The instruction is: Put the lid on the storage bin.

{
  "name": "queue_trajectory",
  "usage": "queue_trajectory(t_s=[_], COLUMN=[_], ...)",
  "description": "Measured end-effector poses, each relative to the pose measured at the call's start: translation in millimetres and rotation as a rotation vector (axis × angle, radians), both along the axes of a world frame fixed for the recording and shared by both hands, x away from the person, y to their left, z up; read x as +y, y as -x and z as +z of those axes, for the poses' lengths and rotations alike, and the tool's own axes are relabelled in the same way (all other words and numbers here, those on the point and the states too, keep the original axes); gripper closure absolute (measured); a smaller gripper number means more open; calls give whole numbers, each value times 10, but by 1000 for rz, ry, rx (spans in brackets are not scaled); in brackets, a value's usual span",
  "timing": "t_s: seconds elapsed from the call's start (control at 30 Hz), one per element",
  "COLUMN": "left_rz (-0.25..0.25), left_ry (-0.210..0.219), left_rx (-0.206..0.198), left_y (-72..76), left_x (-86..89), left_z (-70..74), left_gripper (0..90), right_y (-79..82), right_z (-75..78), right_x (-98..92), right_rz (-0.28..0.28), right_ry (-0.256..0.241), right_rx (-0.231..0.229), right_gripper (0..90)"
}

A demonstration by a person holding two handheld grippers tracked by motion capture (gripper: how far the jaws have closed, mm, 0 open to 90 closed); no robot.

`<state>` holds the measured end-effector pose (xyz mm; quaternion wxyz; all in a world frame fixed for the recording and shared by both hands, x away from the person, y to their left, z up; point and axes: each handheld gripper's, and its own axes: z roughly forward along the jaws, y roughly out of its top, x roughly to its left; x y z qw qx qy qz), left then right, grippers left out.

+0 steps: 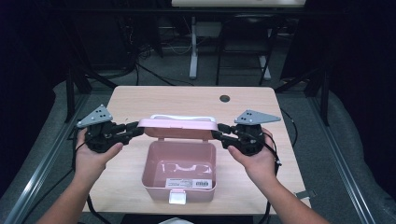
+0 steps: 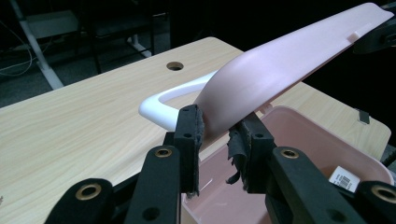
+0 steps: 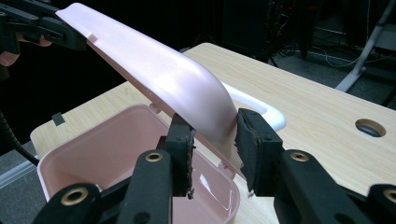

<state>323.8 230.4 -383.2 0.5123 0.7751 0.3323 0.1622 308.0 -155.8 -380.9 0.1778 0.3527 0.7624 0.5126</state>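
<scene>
Pink box [image 1: 180,175] sits at the bench's [image 1: 140,100] near edge, centred, base open & empty bar a barcode label. Left tongs [image 2: 215,133] and right tongs [image 3: 215,135] each pinch 1 end of the hinged lid [image 1: 180,127], probably so it swings level w/o twisting. Smooth glossy plastic, rounded corners; white loop handle [image 2: 161,105] behind.

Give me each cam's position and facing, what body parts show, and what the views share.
High view: above the person's side, looking forward and down on the table; forearms, both hands, left gripper, right gripper.
Left gripper view: on the left gripper, looking along its jaws at the lid.
Right gripper view: on the right gripper, jaws on the lid's other end.
Shared: lid, open box, white handle.
</scene>
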Motion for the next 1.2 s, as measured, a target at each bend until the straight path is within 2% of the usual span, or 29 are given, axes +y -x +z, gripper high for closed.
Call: queue_trajectory(t_s=[0.13, 0.47, 1.2], left_rz=[-6, -10, -27], left_ry=[6, 1, -13], left_rx=[13, 8, 1], left_y=[12, 53, 172], left_x=[7, 24, 12], left_z=[-5, -18, -4], left_gripper=[711, 673, 671], right_y=[13, 61, 182], right_z=[-4, -12, -15], right_x=[-1, -6, -28], right_rz=[2, 15, 35], right_ry=[-2, -4, -10], right_rx=[-1, 6, 8], right_gripper=[659, 643, 634])
